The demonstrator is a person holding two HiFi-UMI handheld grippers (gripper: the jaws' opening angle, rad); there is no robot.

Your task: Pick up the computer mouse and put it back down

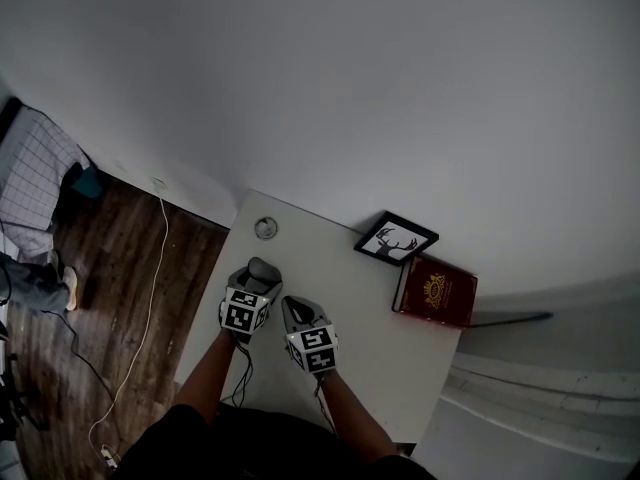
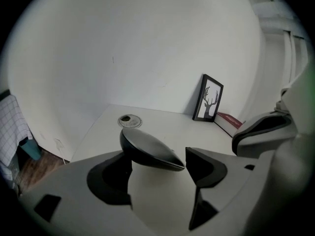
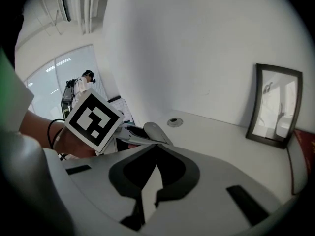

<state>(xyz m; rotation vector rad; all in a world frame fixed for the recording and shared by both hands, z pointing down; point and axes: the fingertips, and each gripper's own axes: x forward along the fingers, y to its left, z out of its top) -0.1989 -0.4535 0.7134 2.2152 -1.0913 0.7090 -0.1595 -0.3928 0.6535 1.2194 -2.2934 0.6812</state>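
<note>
Flanking the computer mouse (image 2: pixel 147 149), the left gripper (image 2: pixel 157 171) stands open, not clamping it. The right gripper (image 3: pixel 155 156) is closed and empty.

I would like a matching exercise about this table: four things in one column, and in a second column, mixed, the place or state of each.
Things:
1. mouse
2. picture frame
3. book
4. right gripper

Places or states:
a. jaws shut, nothing between them
b. red, lying flat
c. between the open jaws of the left gripper
d. black, standing near the wall

Pairs: 1-c, 2-d, 3-b, 4-a
</note>
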